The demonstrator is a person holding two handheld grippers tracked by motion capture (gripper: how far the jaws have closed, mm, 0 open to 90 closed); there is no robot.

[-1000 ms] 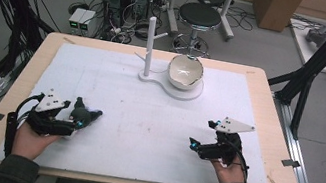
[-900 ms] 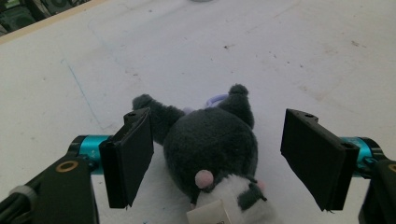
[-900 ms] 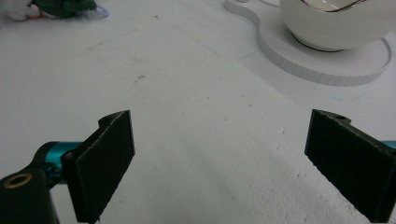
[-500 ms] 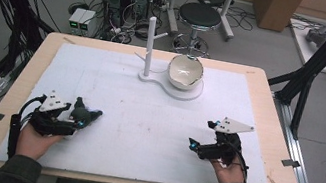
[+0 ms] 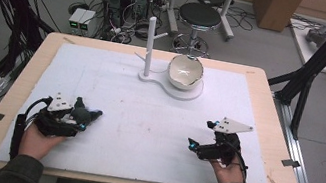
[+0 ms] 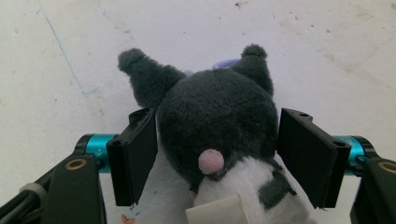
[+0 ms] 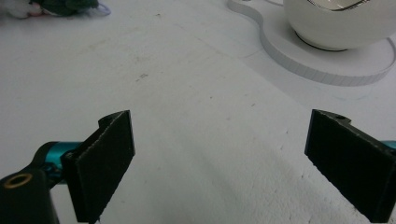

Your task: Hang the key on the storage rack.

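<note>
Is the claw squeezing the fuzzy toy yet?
Not quite: the left gripper is open around the plush toy. One jaw touches it; the other shows a small gap.

overhead forward-down view, two close gripper views

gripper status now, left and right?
Left gripper: jaws around the dark grey and white plush toy; left jaw touching, small gap at the right one, so a firm grip cannot be told.
Right gripper: open, empty.
</note>
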